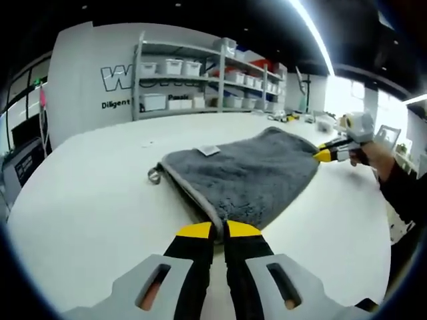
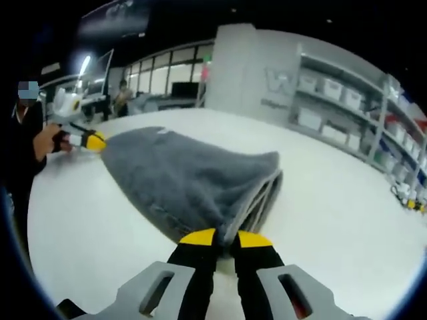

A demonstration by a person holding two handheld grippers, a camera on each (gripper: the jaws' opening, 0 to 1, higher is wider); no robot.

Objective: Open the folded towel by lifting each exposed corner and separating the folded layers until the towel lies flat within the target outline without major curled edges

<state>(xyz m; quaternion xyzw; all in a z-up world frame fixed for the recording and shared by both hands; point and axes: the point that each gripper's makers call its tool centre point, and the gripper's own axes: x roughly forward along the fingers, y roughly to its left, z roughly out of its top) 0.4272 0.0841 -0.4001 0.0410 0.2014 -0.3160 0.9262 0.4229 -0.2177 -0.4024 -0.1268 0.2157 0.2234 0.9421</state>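
A: Towel (image 1: 247, 175) lies grey and folded on the white table (image 1: 87, 200), stretched between the two grippers, its long axis running from one to the other.

B: Left gripper (image 1: 219, 231)?

A: Clenched on the near corner, jaws closed over the edge. Right gripper (image 2: 225, 237) likewise, pinching the opposite end. Each is at its own corner, so I judge the coming move is a lift and pull apart.

B: What differs between views?

A: Left gripper view shows a label (image 1: 209, 150) and a hanging loop (image 1: 154, 177). Right gripper view shows stacked layers (image 2: 263, 193) at the fold, still unseparated.
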